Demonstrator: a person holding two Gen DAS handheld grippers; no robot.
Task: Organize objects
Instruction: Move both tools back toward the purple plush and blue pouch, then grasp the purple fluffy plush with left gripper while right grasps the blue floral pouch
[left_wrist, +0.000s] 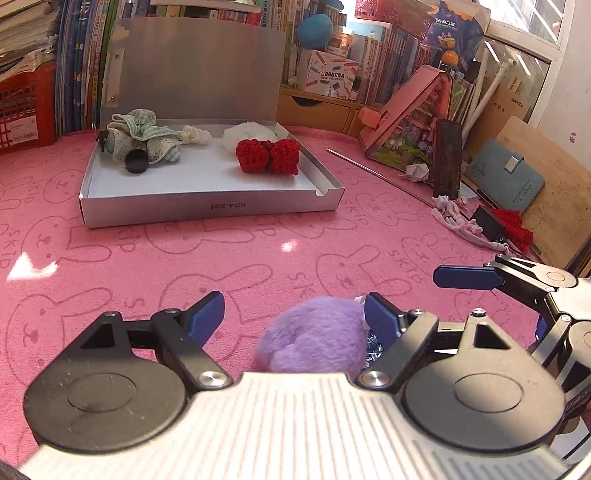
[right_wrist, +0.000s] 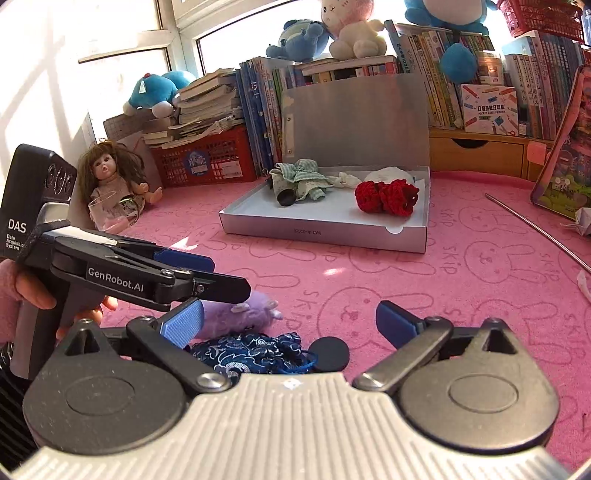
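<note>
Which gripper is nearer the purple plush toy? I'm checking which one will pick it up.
Left. The left gripper is open with the purple plush toy between its fingers. The right gripper sits just beside the toy, over the blue pouch.

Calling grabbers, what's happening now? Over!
Both tools open: left tool, right tool. Fluffy purple plush toy between left fingers, ungripped. Silver cardboard box ahead, path unobstructed.
</note>
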